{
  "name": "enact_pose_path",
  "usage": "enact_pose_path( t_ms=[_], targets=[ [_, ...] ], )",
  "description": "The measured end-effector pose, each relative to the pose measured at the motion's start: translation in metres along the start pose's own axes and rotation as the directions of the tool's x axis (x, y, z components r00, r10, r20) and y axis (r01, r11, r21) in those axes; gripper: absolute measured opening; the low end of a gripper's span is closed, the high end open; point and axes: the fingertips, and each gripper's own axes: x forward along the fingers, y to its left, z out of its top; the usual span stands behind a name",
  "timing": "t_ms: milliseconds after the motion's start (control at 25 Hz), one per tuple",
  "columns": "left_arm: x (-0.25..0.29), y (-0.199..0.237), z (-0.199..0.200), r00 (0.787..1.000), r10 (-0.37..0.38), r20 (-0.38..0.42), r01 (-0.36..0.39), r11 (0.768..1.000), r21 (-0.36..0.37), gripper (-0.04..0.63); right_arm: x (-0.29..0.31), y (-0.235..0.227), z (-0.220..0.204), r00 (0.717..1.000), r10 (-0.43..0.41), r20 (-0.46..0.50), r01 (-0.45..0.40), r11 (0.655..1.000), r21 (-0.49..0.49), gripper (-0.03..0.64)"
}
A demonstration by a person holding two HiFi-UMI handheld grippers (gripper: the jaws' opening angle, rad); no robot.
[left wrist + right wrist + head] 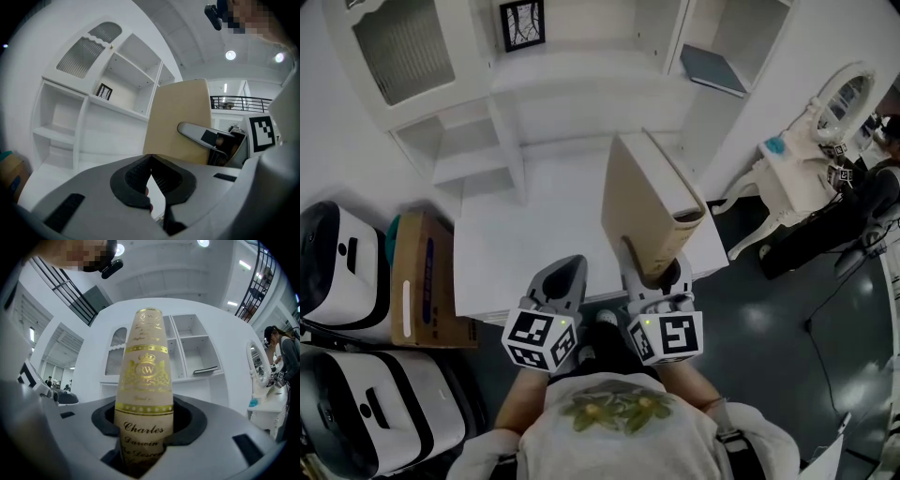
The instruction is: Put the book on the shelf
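**Book gripped in the right claw over the worktop's near edge**

The person stood at the near edge of the white worktop (534,234) with both claws held out side by side. The right claw (656,274) was clamped on the book (639,202). Its jaws stood wide, one pad on each cover, and gripped the book's lower end. The rest of the tan volume rose clear of the claw tips, above the worktop's near right corner and leaning toward the shelf unit (581,80). In the right gripper view the gilt-lettered spine of the book (145,376) faced back along the right claw (145,427), filling the gap between the jaws.

The left claw (565,272) hung just beside it on the left, apart from the book. In the left gripper view the left claw (150,158) had its jaws brought together, tips touching. The book's (180,119) plain cover stood beyond them to the right.

The white shelf unit stood along the worktop's far edge, its compartments open. A dark flat volume (712,67) lay in the compartment at the far right, and a small framed picture (522,23) stood further left. A cardboard box (422,281) sat on the floor by the worktop's left edge.
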Motion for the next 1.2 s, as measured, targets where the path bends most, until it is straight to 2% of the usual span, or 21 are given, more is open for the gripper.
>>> enact_pose_path(
  t_ms=[200,440,760,960,1200],
  targets=[
    [0.018,0.012,0.002,1.000,0.000,-0.010,0.000,1.000,-0.005,0.028,0.022,-0.007,-0.005,1.000,0.004,-0.002,-0.004,1.000,0.001,0.230],
    [0.043,0.035,0.016,1.000,0.021,0.000,-0.021,1.000,0.022,0.028,0.058,-0.018,-0.007,1.000,0.015,0.025,-0.015,1.000,0.003,0.230],
    [0.079,0.061,0.048,0.999,0.038,0.034,-0.040,0.997,0.059,0.028,0.112,-0.031,0.010,0.995,0.044,0.092,-0.044,0.999,0.000,0.230],
    [0.096,0.079,0.057,0.998,0.048,0.038,-0.050,0.996,0.069,0.028,0.139,-0.034,0.016,0.991,0.052,0.124,-0.048,0.998,-0.032,0.230],
    [0.113,0.091,0.068,0.998,0.053,0.045,-0.056,0.996,0.076,0.028,0.166,-0.042,0.021,0.987,0.056,0.148,-0.052,0.998,-0.027,0.230]
  ],
)
